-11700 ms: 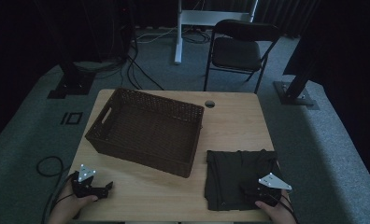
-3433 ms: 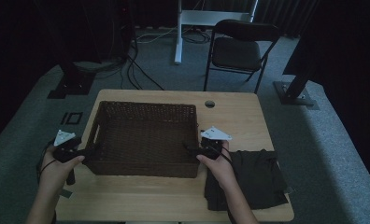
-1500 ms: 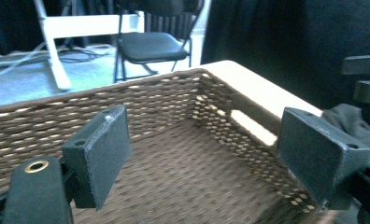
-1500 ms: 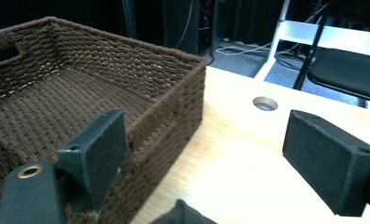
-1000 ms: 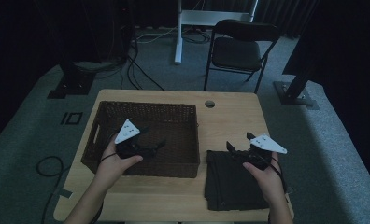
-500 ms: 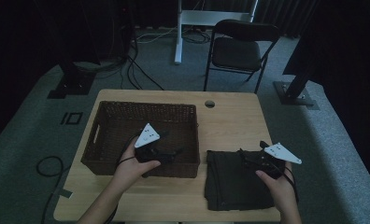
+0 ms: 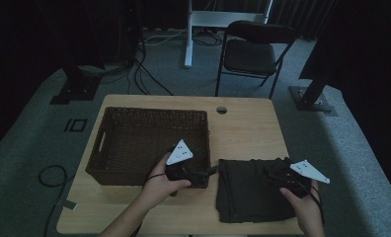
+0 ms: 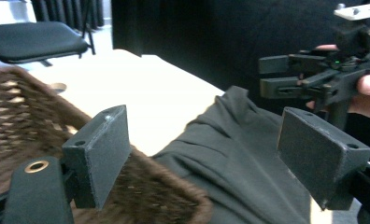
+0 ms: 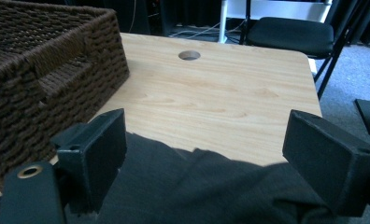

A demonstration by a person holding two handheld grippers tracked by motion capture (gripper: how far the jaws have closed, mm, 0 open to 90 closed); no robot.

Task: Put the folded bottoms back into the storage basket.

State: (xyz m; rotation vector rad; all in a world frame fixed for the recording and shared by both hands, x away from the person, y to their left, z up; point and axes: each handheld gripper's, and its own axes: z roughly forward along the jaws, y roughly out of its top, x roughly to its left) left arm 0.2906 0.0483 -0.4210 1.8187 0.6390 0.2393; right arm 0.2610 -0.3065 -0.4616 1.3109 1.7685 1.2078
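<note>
A dark folded cloth (image 7: 250, 192) lies on the wooden table (image 7: 243, 133), right of a brown wicker basket (image 7: 149, 143). My left gripper (image 7: 212, 171) hovers at the basket's near right corner and points right toward the cloth; its jaws stand open around nothing. In the left gripper view the cloth (image 8: 239, 158) lies just past the open left gripper (image 8: 211, 154), with the basket rim (image 8: 160, 196) below it. My right gripper (image 7: 272, 173) is open above the cloth's right part. The right gripper view looks between the open right gripper (image 9: 206, 149) at the cloth (image 9: 197, 186) close beneath.
A round hole (image 7: 221, 109) is cut in the table behind the cloth. A black folding chair (image 7: 253, 54) stands beyond the far edge, with cables (image 7: 149, 79) on the grey floor. The basket wall (image 9: 47, 70) rises left of the right gripper.
My left hand has moved right, from over the basket to its near right corner beside the cloth. My right hand has drifted right and nearer over the cloth. Both pairs of jaws stay open.
</note>
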